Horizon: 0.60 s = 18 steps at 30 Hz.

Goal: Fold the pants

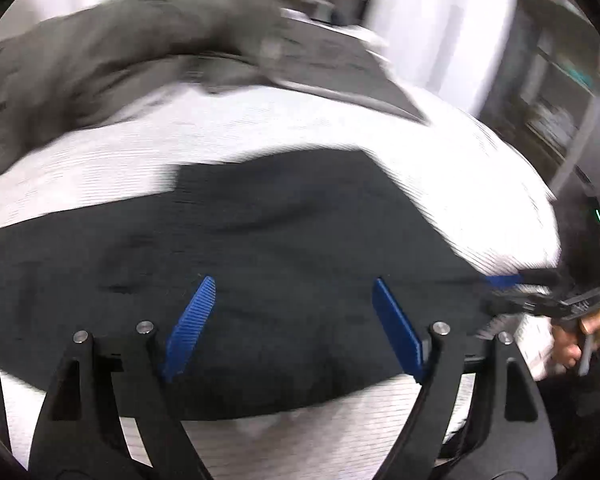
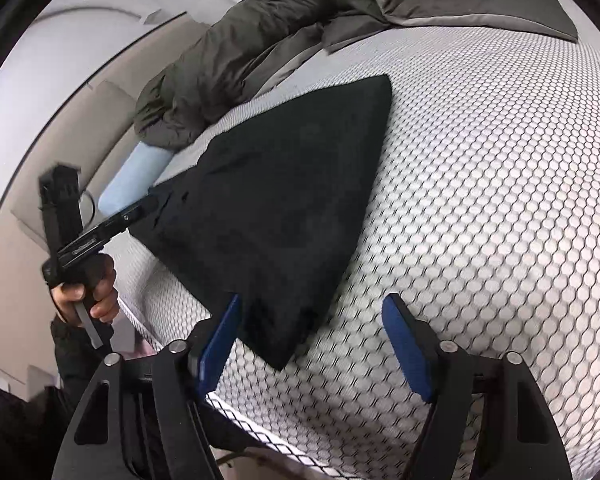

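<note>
The black pants (image 1: 284, 264) lie folded flat on the white honeycomb-patterned mattress (image 1: 440, 168). In the left wrist view my left gripper (image 1: 294, 292) is open and empty, hovering just above the pants. My right gripper (image 1: 504, 292) shows at the pants' right edge, blurred. In the right wrist view the pants (image 2: 276, 208) form a dark folded shape. My right gripper (image 2: 312, 308) is open over their near corner. My left gripper (image 2: 148, 204) touches the pants' far left corner, held by a hand (image 2: 96, 292).
A crumpled grey-green jacket (image 2: 284, 28) lies on the far part of the mattress (image 2: 480, 184), also in the left wrist view (image 1: 112, 64). A light blue roll (image 2: 134, 176) lies beside the mattress. Shelving (image 1: 556, 92) stands at the right.
</note>
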Each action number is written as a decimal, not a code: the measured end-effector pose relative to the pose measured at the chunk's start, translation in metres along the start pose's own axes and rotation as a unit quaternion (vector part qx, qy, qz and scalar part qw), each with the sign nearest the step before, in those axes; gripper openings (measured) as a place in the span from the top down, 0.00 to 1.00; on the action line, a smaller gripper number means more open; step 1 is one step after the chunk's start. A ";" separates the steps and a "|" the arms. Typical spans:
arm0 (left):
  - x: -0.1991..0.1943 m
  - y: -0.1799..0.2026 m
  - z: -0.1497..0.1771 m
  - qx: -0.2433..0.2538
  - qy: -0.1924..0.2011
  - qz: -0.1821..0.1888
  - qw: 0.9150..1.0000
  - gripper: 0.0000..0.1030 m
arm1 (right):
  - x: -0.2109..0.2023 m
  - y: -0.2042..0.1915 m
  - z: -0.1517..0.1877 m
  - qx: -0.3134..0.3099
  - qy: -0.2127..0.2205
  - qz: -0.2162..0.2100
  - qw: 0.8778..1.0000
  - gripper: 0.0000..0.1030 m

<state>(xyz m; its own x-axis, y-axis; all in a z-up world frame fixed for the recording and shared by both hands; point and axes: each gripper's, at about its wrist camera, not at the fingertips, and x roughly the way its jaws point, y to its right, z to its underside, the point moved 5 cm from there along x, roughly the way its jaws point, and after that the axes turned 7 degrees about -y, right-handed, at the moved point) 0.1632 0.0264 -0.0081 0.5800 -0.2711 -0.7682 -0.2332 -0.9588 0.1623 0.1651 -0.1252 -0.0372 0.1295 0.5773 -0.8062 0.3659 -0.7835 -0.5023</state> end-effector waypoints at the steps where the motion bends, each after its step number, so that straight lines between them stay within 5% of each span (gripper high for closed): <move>1: 0.012 0.025 0.000 0.034 -0.010 0.013 0.999 0.23 | 0.002 -0.002 0.000 -0.006 -0.003 0.001 1.000 0.32; 9: 0.043 0.158 0.027 0.230 0.018 -0.006 0.973 0.26 | -0.009 0.032 -0.010 0.068 0.028 0.000 0.997 0.32; 12: 0.060 0.176 0.036 0.265 0.007 -0.023 0.964 0.56 | -0.009 0.035 -0.010 0.072 0.027 0.000 0.997 0.32; 14: 0.070 0.178 0.040 0.280 0.013 -0.046 0.959 0.88 | -0.009 0.033 -0.013 0.072 0.027 0.000 0.997 0.32; 18: 0.071 0.178 0.047 0.268 0.048 -0.049 0.961 0.94 | -0.001 0.034 -0.025 0.083 0.025 -0.016 0.996 0.32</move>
<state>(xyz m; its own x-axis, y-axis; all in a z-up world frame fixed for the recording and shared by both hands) 0.1265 -0.1600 -0.0632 0.6836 -0.2125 -0.6982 -0.5270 -0.8055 -0.2708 0.2000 -0.1467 -0.0452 0.1667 0.6105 -0.7743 0.2135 -0.7890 -0.5761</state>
